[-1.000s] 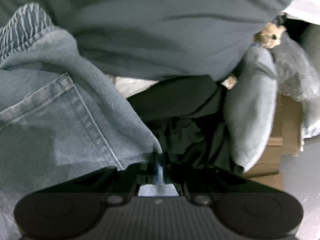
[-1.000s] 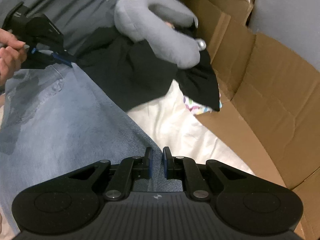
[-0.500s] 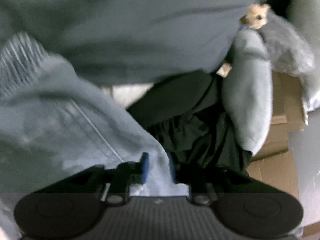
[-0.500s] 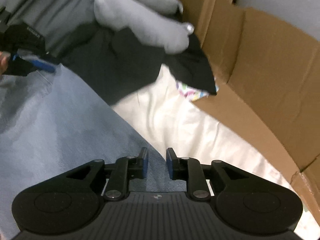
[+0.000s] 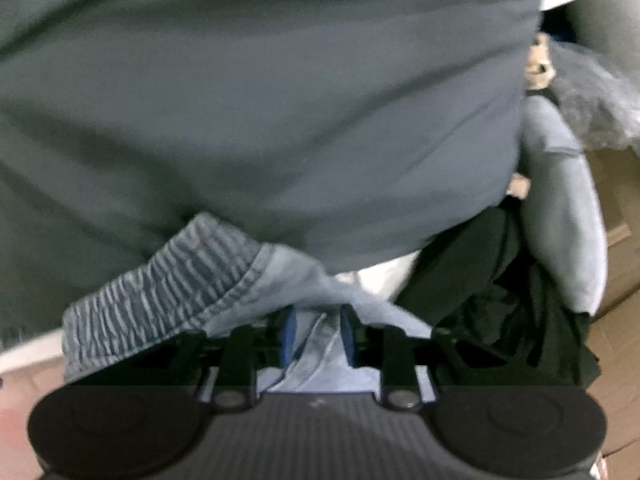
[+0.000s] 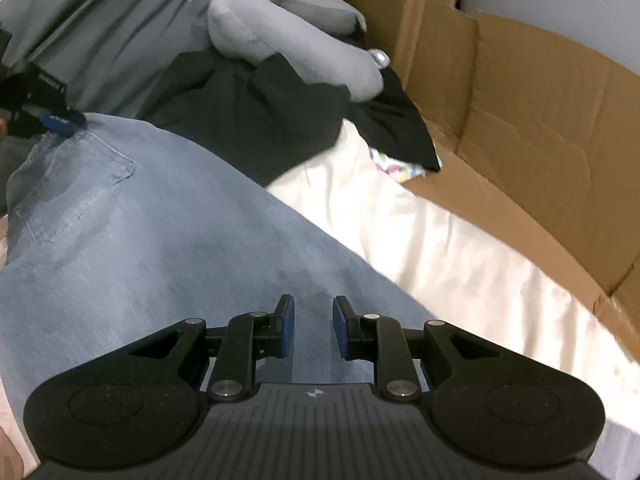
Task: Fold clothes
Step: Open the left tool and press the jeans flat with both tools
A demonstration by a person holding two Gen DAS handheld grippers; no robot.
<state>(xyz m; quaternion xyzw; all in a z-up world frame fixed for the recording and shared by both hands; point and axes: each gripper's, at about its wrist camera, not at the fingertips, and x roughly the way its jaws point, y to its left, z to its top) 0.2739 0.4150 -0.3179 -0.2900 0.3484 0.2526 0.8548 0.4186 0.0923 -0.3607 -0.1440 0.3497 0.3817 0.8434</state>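
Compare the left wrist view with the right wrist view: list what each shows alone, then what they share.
Left wrist only: the jeans' gathered elastic waistband, and denim bunched between the left gripper jaws, which have just been closing.

Right wrist only: the jeans' back pocket, the white bedding, the patterned cloth, and the right gripper open above the denim.

Both: the jeans, black garment, grey neck pillow, grey-green fabric, cardboard box.

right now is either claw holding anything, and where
Right claw, just opening, holds nothing. Left claw, just closing, has the jeans waistband edge between its jaws; firm grip cannot be told.
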